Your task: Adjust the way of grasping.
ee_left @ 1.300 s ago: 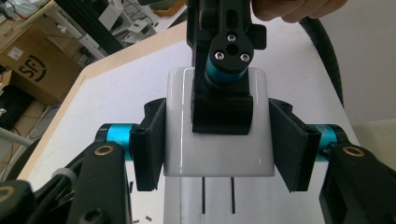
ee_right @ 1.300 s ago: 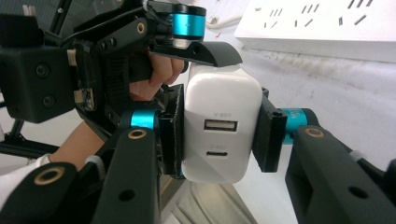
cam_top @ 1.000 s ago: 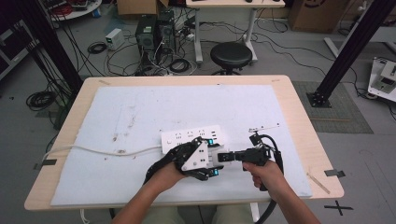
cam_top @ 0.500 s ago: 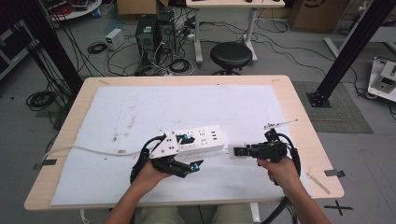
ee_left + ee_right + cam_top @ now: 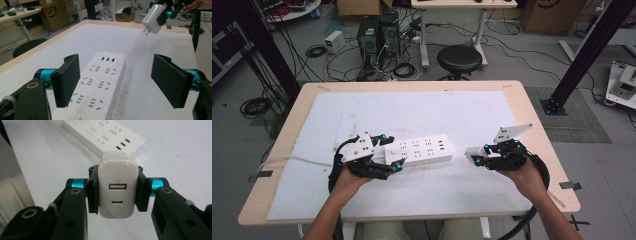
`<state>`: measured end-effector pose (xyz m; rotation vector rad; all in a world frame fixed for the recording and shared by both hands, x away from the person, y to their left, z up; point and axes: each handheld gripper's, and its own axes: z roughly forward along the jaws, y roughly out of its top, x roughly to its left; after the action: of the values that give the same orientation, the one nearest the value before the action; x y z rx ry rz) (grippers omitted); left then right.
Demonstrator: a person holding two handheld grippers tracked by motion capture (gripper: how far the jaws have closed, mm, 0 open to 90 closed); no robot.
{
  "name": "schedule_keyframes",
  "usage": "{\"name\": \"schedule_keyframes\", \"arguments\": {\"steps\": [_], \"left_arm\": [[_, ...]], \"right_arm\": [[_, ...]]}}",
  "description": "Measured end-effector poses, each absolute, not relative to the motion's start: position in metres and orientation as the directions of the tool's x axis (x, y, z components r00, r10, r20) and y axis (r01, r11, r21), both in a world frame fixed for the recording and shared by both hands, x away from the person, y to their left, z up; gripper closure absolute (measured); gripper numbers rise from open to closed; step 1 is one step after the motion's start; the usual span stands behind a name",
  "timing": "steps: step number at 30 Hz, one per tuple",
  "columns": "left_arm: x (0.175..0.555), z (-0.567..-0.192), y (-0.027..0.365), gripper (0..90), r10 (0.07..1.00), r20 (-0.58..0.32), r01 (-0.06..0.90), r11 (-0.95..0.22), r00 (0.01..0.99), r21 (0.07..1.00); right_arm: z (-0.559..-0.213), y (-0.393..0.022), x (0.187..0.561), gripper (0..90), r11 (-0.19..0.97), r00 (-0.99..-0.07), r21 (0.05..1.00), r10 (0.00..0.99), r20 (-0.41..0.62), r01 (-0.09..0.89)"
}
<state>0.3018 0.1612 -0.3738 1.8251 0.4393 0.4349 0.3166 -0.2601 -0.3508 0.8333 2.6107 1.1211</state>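
A white power strip (image 5: 422, 149) lies flat on the white mat, with several rows of sockets (image 5: 100, 82). My left gripper (image 5: 392, 150) is open at the strip's left end and its jaws have just been opening. The strip runs between the wide black pads (image 5: 66, 82) without touching them (image 5: 117, 81). My right gripper (image 5: 477, 156) hovers to the right of the strip, shut on a white USB charger (image 5: 472, 153). Both pads clamp the charger's sides (image 5: 117, 172), with its two ports facing the camera. The left gripper view has the charger (image 5: 153, 18) aloft, prongs down.
A white mat (image 5: 422, 107) covers most of the wooden table (image 5: 532, 120). The strip's white cable (image 5: 287, 161) runs off the left edge. A black stool (image 5: 459, 59) and cables on the floor lie beyond the far edge.
Both grippers were together at the strip's front a second ago. The left one slid left and opened its jaws. The right one drew away to the right and upward with the charger.
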Motion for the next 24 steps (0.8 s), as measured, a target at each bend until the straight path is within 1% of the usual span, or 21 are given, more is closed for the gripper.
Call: {"name": "schedule_keyframes", "arguments": {"steps": [5,7,13,20,24], "left_arm": [[0.303,-0.372,0.184,23.4,0.554,0.053,0.107,-0.252,0.831,0.962],[0.302,-0.37,0.193,23.5,0.578,0.063,0.103,-0.25,0.813,0.963],[0.295,-0.371,0.206,23.3,0.633,0.076,0.107,-0.246,0.771,0.963],[0.29,-0.371,0.217,23.3,0.664,0.081,0.117,-0.248,0.743,0.962],[0.289,-0.371,0.22,23.3,0.677,0.079,0.117,-0.239,0.731,0.964]], "right_arm": [[-0.348,-0.265,0.319,63.5,0.651,-0.841,0.643,0.54,-0.02,0.403],[-0.348,-0.269,0.321,63.5,0.671,-0.844,0.623,0.536,-0.034,0.401],[-0.35,-0.28,0.324,63.4,0.653,-0.832,0.62,0.554,0.0,0.435],[-0.35,-0.289,0.321,63.4,0.667,-0.829,0.608,0.559,-0.026,0.431],[-0.349,-0.294,0.319,63.4,0.661,-0.826,0.612,0.564,-0.023,0.435]]}}
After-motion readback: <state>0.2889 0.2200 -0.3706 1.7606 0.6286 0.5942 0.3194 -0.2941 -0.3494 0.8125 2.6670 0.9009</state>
